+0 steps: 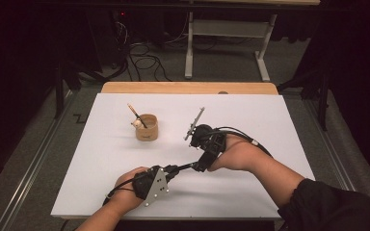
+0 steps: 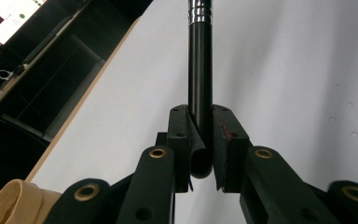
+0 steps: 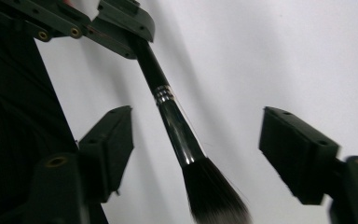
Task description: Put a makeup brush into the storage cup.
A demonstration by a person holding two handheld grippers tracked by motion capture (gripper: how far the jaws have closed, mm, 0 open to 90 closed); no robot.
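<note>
grippers meet near the front middle of the white table (image 1: 250,115) in the high view: your left gripper (image 1: 172,169) lies low at the near edge, its grey three-cornered plate (image 1: 157,186) facing up, and it points toward your right gripper (image 1: 200,139), which sits just beyond it in your right hand (image 1: 238,153). a thin dark handle runs between the two, belonging to the makeup brush (image 1: 185,167). farther back and to the left stands a small wooden cup (image 1: 147,127) with a pencil-like stick (image 1: 137,115) leaning out of it; a thin grey bar (image 1: 194,123) angles up from the right gripper toward the far side, and what it is cannot be told. in the left gripper view your left gripper (image 2: 201,140) is pinching the black handle of the brush (image 2: 200,79) near its butt end, pads pressed on both sides, the handle running straight away over the table to a silver band; the rim of the cup (image 2: 21,200) shows at the lower left corner. in the right gripper view your right gripper (image 3: 196,144) stands spread, both pads well clear of the brush (image 3: 177,128), which passes between them with its dark bristle head (image 3: 216,198) toward the camera and its handle rising to the left gripper (image 3: 121,28), which clamps it at the top.
</note>
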